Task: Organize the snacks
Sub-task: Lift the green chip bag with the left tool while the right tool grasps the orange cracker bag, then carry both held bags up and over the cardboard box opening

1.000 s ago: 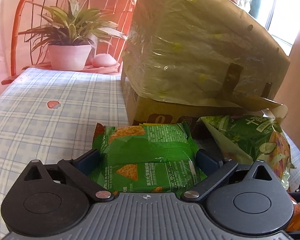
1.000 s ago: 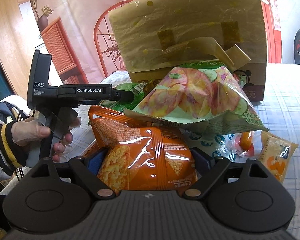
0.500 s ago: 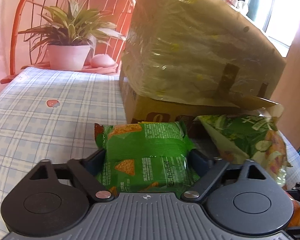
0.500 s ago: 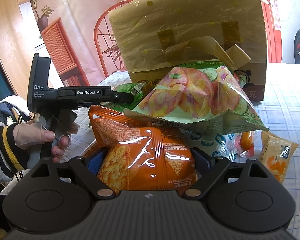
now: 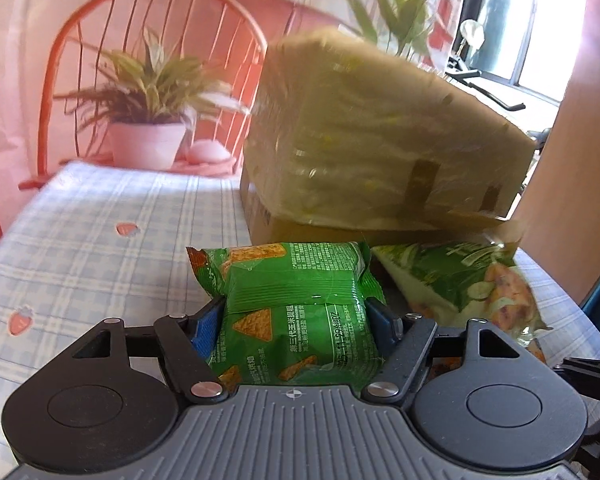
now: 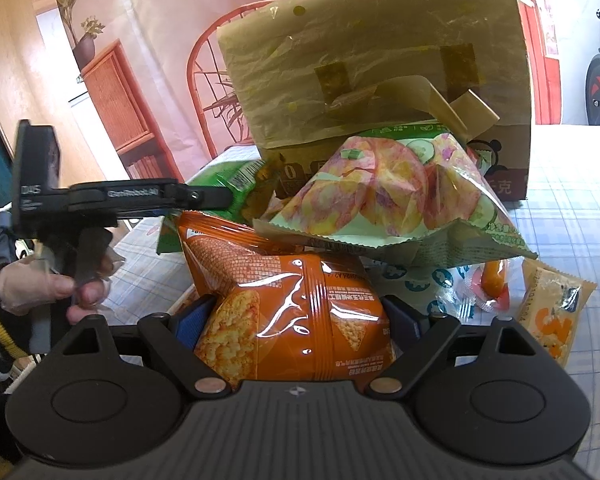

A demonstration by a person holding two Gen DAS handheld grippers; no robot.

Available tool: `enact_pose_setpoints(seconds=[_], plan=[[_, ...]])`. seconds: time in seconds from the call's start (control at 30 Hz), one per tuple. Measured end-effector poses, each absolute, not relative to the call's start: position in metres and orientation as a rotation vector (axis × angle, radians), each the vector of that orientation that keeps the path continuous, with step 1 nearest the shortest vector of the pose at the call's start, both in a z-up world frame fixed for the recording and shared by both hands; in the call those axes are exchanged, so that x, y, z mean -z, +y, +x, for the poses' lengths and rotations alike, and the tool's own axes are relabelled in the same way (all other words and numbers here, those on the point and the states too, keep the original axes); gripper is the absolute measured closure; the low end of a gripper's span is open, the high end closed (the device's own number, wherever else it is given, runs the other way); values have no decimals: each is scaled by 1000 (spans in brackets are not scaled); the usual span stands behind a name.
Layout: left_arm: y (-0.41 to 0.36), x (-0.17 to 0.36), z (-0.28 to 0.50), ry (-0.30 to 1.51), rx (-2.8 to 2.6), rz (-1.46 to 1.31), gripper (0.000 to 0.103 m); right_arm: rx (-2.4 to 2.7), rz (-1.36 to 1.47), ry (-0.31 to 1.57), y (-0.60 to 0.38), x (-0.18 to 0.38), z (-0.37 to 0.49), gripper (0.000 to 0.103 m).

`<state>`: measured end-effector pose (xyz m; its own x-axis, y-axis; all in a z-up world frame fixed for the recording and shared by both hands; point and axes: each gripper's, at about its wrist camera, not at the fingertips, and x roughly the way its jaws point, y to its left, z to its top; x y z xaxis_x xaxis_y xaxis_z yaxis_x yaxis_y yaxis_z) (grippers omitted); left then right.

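Lifted higher — left gripper (image 5: pixel 296 312) clamps green snack pack (image 5: pixel 296 304).

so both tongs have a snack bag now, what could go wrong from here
1. The left tongs pinch the puffy green chip bag across its middle; harder squeezing could crush the chips or burst it.
2. The orange snack bag in the right tongs lies partly under the big cucumber chip bag, so lifting it may drag or tip that one.
3. The covered box stands close ahead, a likely bump.

Two grippers; one green chip packet (image 5: pixel 296 312); one orange packet (image 6: pixel 292 320); one large crisp bag (image 6: pixel 392 196); one cardboard box (image 6: pixel 380 80).
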<state>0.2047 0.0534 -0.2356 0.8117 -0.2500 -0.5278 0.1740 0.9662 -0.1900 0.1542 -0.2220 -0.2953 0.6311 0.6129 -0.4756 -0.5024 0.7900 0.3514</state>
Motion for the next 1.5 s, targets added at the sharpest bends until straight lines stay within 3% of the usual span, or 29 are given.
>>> enact_pose_setpoints(seconds=[1.5], plan=[[38,157,123,432,254,-131,27,-678,245,486,-240,245,97,15]])
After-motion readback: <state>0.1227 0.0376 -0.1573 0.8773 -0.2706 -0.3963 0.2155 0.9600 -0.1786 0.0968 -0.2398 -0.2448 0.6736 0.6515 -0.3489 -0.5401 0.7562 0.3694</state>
